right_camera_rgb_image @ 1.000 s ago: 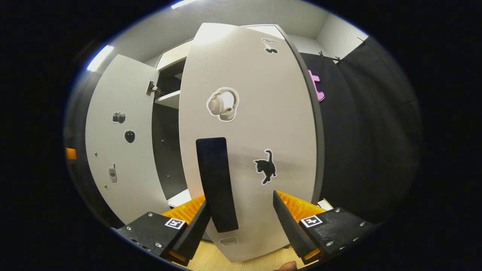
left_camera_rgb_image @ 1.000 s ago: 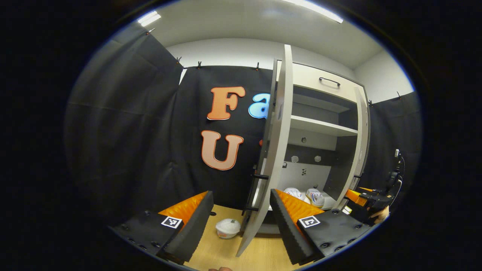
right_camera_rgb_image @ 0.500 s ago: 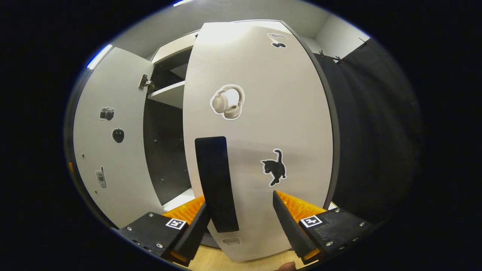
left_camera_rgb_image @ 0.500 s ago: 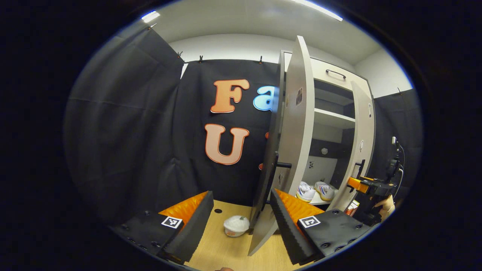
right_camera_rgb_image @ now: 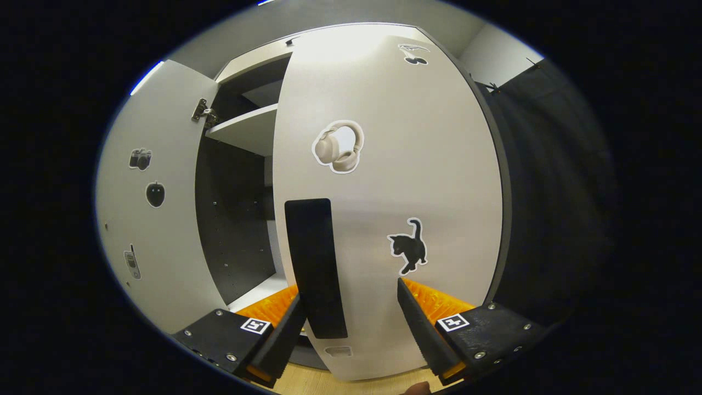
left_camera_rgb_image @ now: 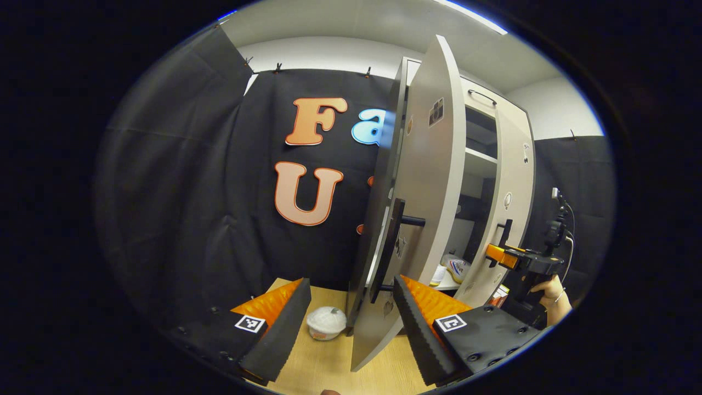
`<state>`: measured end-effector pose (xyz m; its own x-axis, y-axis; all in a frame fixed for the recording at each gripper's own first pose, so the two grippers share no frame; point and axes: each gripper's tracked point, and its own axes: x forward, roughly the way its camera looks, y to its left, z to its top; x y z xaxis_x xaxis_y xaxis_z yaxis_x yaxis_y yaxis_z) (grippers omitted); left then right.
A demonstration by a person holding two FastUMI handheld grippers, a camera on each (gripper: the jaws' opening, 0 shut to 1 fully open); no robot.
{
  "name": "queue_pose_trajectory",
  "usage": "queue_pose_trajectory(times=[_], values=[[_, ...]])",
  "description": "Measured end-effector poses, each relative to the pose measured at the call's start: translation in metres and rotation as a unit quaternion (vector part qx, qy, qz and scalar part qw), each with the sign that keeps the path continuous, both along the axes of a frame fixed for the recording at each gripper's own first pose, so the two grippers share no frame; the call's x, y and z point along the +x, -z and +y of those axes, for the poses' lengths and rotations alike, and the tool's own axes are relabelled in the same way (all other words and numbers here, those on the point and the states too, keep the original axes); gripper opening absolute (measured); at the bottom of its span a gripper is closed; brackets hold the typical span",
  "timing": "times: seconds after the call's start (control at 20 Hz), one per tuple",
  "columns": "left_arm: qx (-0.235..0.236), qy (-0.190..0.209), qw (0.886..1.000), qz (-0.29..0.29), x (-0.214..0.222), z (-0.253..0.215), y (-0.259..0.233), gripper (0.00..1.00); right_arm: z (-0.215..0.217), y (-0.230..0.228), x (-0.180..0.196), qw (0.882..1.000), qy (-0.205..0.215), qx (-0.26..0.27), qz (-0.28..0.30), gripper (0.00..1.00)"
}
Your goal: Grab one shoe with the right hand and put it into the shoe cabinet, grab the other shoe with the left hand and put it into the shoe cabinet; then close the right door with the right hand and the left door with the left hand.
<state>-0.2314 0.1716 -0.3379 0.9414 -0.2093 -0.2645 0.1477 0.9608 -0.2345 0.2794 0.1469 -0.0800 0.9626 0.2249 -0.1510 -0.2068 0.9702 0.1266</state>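
One shoe [left_camera_rgb_image: 456,269] half hidden behind left door [left_camera_rgb_image: 425,181]

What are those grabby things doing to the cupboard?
A person is shutting a shoe cabinet. The shoes already sit inside. The right tool, open, has the right door handle between its fingers, pushing the door closed. The left tool, also open, is at the left door.

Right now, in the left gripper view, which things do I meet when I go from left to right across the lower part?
White bowl → left door → shoe → right door → right gripper → hand.
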Motion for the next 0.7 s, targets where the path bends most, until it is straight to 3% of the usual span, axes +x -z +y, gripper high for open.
queue_pose_trajectory(times=[0.3, 0.55, 0.6, 0.7], values=[[-0.002, 0.037, 0.999, 0.009, 0.015, -0.015, 0.01, 0.98, -0.002, -0.005, -0.025, 1.0, 0.021, -0.009, 0.01, 0.94], [-0.024, 0.063, 0.998, 0.019, 0.013, -0.029, 0.013, 0.96, -0.018, -0.056, -0.069, 0.998, 0.023, -0.041, -0.044, 0.94], [-0.029, 0.07, 0.997, 0.02, 0.014, -0.035, 0.013, 0.95, -0.022, -0.069, -0.077, 0.997, 0.024, -0.049, -0.059, 0.99], [-0.029, 0.087, 0.996, 0.02, 0.012, -0.048, 0.01, 0.95, -0.03, -0.09, -0.093, 0.994, 0.028, -0.06, -0.084, 0.95]])
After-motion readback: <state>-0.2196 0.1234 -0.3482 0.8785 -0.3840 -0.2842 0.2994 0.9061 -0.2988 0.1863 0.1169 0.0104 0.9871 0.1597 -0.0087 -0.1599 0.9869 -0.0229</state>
